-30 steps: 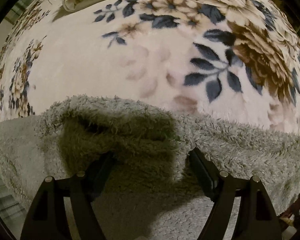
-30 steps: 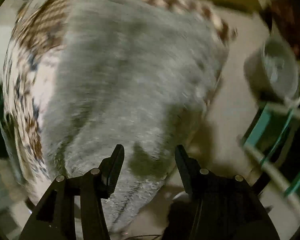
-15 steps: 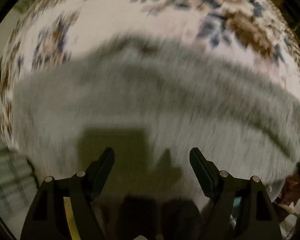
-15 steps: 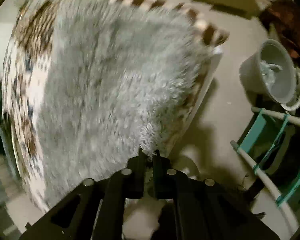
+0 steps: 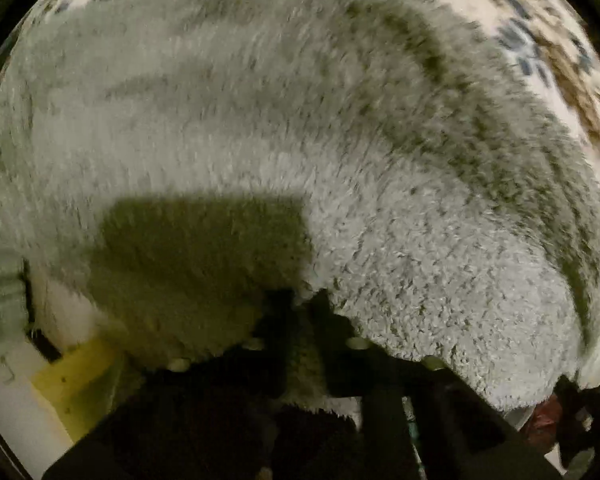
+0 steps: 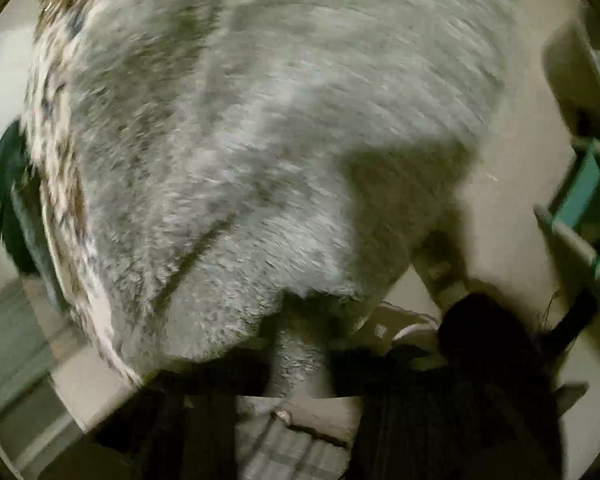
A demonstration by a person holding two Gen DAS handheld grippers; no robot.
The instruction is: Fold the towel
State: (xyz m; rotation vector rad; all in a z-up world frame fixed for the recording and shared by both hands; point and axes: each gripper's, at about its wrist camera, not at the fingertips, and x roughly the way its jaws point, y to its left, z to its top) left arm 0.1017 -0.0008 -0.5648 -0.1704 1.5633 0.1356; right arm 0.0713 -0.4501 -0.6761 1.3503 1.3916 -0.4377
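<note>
Where the shaggy grey fleece towel (image 5: 260, 120) fills both wrist views, you see a deep, looped pile, lying spread over a cream plush blanket with a brown-and-blue floral print (image 5: 556, 48); the print shows only past the towel's far and side edges. Your left hand-held gripper (image 5: 300, 308) is closed on the towel's near edge, with a tuft of pile pinched between its dark fingers. Your right hand-held gripper (image 6: 298, 320) is likewise clamped on a near corner of the towel, and a narrow strip of pile hangs down between its fingers. Both frames are motion-blurred. In the left view, a yellow flat panel (image 5: 76, 380) lies below the towel's edge. In the right view, pale floor (image 6: 512, 208) and a teal-and-white tubular frame (image 6: 580, 216) stand to the right, apart from the towel.
</note>
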